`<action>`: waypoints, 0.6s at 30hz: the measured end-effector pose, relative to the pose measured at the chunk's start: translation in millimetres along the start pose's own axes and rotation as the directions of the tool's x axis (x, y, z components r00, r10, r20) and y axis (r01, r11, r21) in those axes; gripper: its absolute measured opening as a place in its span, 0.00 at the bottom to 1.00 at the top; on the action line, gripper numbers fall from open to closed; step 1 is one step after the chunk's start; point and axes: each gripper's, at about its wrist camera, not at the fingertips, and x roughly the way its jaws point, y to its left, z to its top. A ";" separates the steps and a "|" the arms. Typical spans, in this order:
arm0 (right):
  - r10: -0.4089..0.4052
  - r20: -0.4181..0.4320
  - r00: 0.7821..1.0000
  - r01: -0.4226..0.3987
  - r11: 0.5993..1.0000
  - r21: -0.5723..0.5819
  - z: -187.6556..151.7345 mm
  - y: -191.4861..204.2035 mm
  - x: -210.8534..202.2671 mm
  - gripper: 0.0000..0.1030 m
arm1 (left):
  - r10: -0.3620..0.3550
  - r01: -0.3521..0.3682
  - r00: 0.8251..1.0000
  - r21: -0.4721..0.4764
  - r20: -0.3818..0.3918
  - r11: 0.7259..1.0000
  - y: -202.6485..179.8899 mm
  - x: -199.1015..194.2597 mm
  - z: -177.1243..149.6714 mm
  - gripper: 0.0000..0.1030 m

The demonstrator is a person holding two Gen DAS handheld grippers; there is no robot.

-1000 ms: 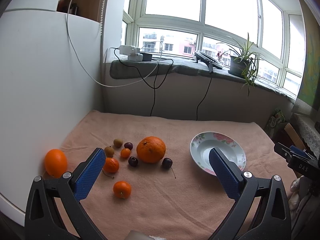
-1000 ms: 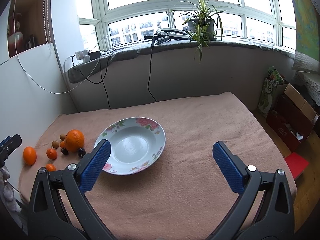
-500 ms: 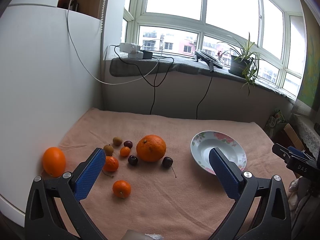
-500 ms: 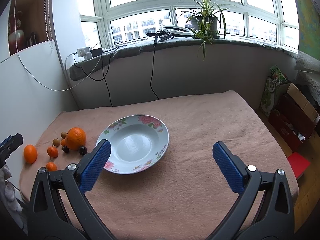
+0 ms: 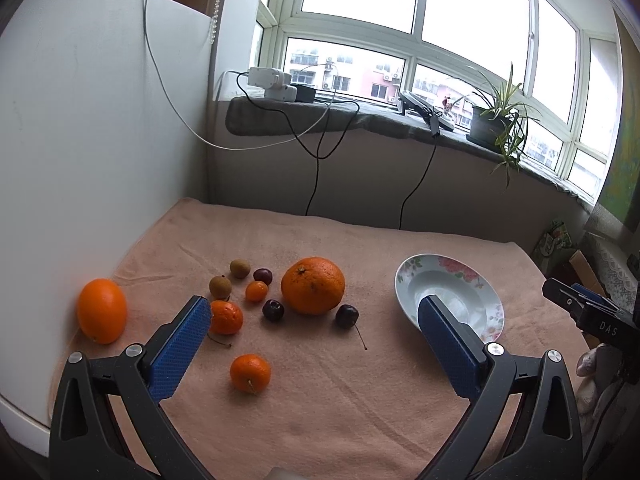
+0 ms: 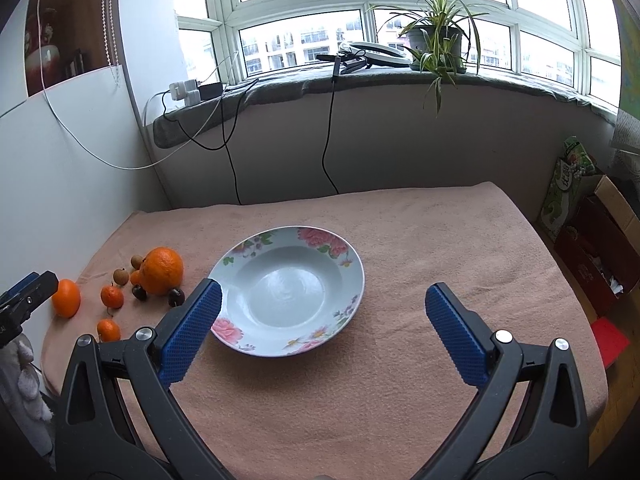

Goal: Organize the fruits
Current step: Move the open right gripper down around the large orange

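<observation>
Fruit lies scattered on the pink cloth at the left: a large orange, a smooth orange by the white panel, small tangerines, dark cherries and brown longans. An empty floral plate sits in the middle. My left gripper hovers open above the fruit, holding nothing. My right gripper hangs open over the plate's near rim, holding nothing.
A white panel walls the table's left side. Cables hang from the windowsill, which carries a potted plant. Cardboard boxes stand on the floor at the right. The cloth right of the plate is bare.
Both views have shifted slightly: the fruit sits a little higher and farther left in the left wrist view, and the plate has drifted right in the right wrist view. Both grippers stay open.
</observation>
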 end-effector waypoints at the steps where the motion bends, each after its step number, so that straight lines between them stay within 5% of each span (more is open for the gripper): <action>1: 0.010 0.000 1.000 -0.010 1.000 -0.007 1.8 2.0 2.0 1.00 | -0.005 0.005 1.000 -0.011 -0.007 1.000 3.1 2.2 -0.7 0.99; 12: 0.155 -0.055 0.986 -0.159 0.985 -0.069 15.6 34.4 38.7 1.00 | -0.100 0.087 0.990 -0.128 -0.101 0.988 22.0 31.6 -11.5 0.80; 18: 0.270 -0.124 0.955 -0.286 0.949 -0.135 27.0 67.2 66.1 1.00 | -0.152 0.127 0.979 -0.172 -0.138 0.977 23.7 49.4 -13.0 0.73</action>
